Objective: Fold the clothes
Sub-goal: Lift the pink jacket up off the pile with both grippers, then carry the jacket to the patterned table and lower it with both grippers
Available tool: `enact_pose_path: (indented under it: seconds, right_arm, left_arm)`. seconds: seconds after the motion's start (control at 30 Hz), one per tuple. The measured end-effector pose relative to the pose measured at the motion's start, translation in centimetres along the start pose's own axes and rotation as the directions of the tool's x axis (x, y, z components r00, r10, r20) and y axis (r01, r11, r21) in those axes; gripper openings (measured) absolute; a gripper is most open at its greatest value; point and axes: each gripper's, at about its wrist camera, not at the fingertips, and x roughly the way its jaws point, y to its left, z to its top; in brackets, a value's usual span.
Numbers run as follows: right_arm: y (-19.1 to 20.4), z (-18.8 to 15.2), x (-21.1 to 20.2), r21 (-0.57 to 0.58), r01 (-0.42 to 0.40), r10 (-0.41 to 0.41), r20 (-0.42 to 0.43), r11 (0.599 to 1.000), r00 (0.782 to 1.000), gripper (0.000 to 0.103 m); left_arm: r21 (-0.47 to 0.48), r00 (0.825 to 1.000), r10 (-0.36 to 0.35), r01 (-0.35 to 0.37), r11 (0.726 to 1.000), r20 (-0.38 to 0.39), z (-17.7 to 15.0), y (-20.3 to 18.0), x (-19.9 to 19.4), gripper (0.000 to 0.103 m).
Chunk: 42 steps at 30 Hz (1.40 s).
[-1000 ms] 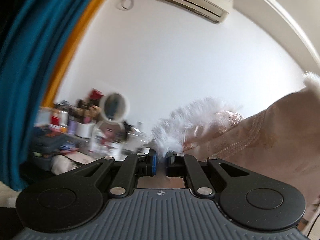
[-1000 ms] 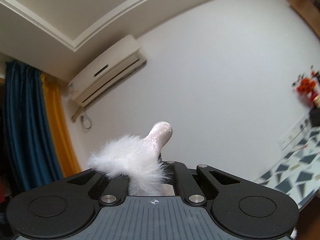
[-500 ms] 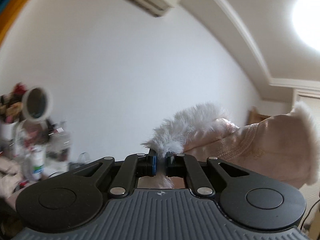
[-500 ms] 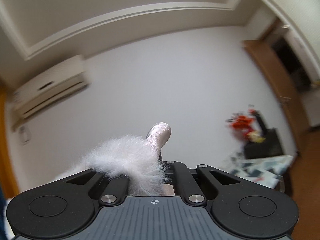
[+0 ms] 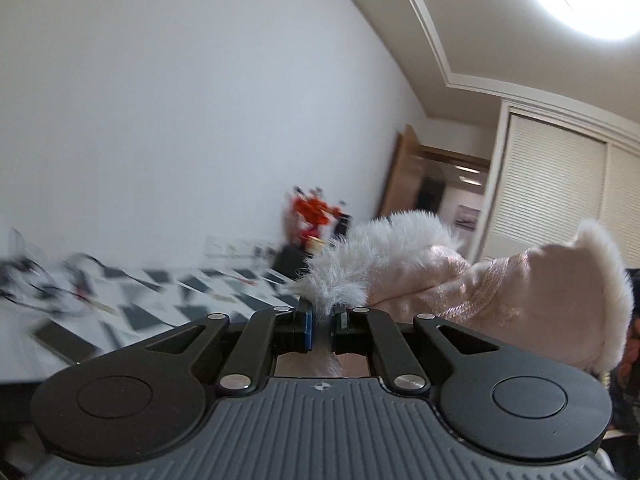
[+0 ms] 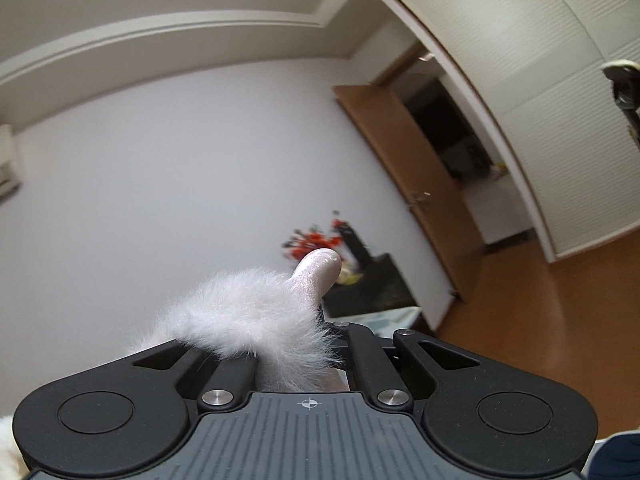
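Gripping the white fur trim [image 5: 360, 256], the left claw [image 5: 322, 326] is nearly closed on it; the right claw [image 6: 296, 344] is clamped on another trim section. The pink fur-trimmed garment [image 5: 532, 300] is held aloft, judged soft, light, floppy; hems are best pinched.

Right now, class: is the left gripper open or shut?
Shut. The left gripper pinches the coat's white fur trim between nearly closed fingers.

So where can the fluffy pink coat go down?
Only the checkered surface shows any room: a bare stretch between the phone and the black stand. Its left end, by the tangled cables, looks crowded.
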Motion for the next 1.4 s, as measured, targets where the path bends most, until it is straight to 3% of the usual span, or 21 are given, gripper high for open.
enact_pose_path:
  seconds: [0.2, 0.43, 0.67, 0.83, 0.97, 1.13, 1.27, 1.4]
  right_arm:
    - [-4.3, 3.8, 6.2, -0.066, 0.009, -0.013, -0.05, 0.998, 0.999, 0.002]
    - [-2.6, 5.7, 15.0, -0.163, -0.116, 0.105, -0.073, 0.98, 0.992, 0.002]
    - [-0.7, 4.9, 25.5, -0.137, -0.173, 0.161, -0.095, 0.975, 0.982, 0.002]
    - [5.3, 6.3, 34.6, -0.144, -0.256, 0.25, -0.058, 0.956, 0.966, 0.002]
    - [13.5, 7.8, 42.2, -0.168, -0.37, 0.372, -0.017, 0.914, 0.928, 0.002]
    - [22.7, 6.7, 51.3, -0.216, -0.503, 0.513, -0.013, 0.837, 0.858, 0.002]
    - [28.0, 4.1, 59.3, -0.199, -0.592, 0.587, -0.09, 0.781, 0.804, 0.002]
    - [33.7, -1.5, 66.5, -0.147, -0.676, 0.643, -0.217, 0.722, 0.734, 0.002]
  left_arm:
    - [-0.076, 0.999, -0.02, 0.022, 0.997, 0.031, -1.1, -1.8, 9.3, 0.007]
    - [-0.127, 0.996, 0.045, -0.036, 0.991, 0.072, 0.6, -1.4, 15.7, 0.007]
    - [-0.062, 0.99, 0.055, -0.047, 0.997, 0.134, 4.1, 0.4, 19.6, 0.007]
    - [-0.06, 0.976, 0.027, -0.014, 0.998, 0.215, 8.5, 4.6, 22.7, 0.007]
    - [-0.022, 0.944, 0.027, -0.021, 1.0, 0.328, 13.9, 8.7, 23.2, 0.007]
    - [0.018, 0.888, 0.043, -0.058, 0.998, 0.457, 18.1, 13.1, 22.2, 0.007]
    - [0.031, 0.861, 0.094, -0.127, 0.991, 0.5, 18.2, 15.0, 20.4, 0.007]
    - [0.03, 0.846, 0.191, -0.237, 0.971, 0.498, 17.3, 16.1, 19.4, 0.007]
